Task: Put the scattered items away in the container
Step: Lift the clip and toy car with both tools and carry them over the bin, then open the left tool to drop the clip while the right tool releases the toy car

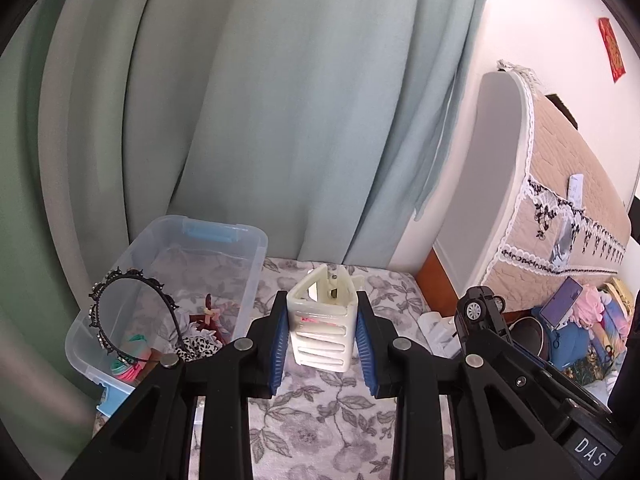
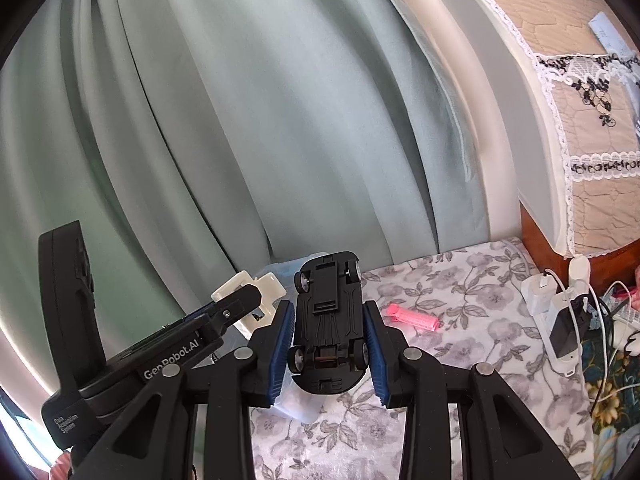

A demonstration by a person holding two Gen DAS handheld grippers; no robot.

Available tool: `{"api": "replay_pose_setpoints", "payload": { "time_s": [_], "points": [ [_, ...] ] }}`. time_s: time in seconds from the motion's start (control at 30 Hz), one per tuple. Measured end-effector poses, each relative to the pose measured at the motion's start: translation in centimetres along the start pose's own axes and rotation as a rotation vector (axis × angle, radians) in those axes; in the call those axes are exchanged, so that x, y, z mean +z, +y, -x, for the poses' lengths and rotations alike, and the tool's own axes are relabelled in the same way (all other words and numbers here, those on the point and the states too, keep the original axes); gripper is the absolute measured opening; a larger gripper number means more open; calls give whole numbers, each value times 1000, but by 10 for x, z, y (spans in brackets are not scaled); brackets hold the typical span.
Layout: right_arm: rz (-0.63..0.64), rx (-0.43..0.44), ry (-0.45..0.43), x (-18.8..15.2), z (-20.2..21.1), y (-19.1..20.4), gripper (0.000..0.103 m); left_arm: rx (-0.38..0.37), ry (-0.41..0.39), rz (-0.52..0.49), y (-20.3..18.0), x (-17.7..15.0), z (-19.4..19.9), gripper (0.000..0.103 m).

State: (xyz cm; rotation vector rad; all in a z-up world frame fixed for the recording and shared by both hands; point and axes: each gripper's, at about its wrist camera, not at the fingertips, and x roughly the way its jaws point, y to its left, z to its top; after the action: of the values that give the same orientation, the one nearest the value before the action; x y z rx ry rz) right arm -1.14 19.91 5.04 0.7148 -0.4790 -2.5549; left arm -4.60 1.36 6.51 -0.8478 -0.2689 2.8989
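1. Now clamped in the left gripper [image 1: 322,334]: a white clip [image 1: 323,324], long axis upright, fingers narrowly spread.
2. Likewise gripped by the right gripper [image 2: 330,338]: a black car [image 2: 330,320], belly up, nose away.
3. Down-left of the clip, nearer the left hand: the bin [image 1: 256,276].
4. On the floral bed [image 2: 460,316]: a pink roller [image 2: 414,317]; curtain [image 1: 260,100] behind.

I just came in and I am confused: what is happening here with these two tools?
A person is tidying with two handheld grippers. The left gripper holds a cream plastic hair claw clip; the right gripper holds a black toy car, underside showing. The clear plastic storage box already contains hair accessories. A pink hair roller lies on the floral cloth.
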Motion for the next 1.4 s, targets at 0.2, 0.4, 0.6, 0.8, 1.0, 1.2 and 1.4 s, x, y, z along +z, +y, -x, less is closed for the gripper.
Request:
{"api": "replay_pose_setpoints", "payload": {
  "time_s": [0.2, 0.4, 0.6, 0.8, 1.0, 1.2, 1.4],
  "points": [
    [61, 17, 56, -5, -23, 31, 37, 55, -15, 91, 52, -1, 3, 32],
    [119, 36, 125, -17, -50, 62, 37, 106, -13, 187, 104, -7, 5, 32],
    [167, 51, 189, -29, -76, 86, 37, 137, -5, 267, 144, -16, 5, 32],
    [205, 63, 250, -41, -101, 103, 37, 156, 19, 317, 172, -25, -1, 32],
    [231, 72, 317, -53, -131, 113, 37, 164, 45, 350, 190, -32, -9, 32],
    [238, 82, 371, -64, -156, 115, 37, 174, 64, 365, 202, -36, -18, 32],
    [245, 84, 402, -68, -179, 114, 37, 170, 94, 371, 207, -42, -32, 32]
  ]
}}
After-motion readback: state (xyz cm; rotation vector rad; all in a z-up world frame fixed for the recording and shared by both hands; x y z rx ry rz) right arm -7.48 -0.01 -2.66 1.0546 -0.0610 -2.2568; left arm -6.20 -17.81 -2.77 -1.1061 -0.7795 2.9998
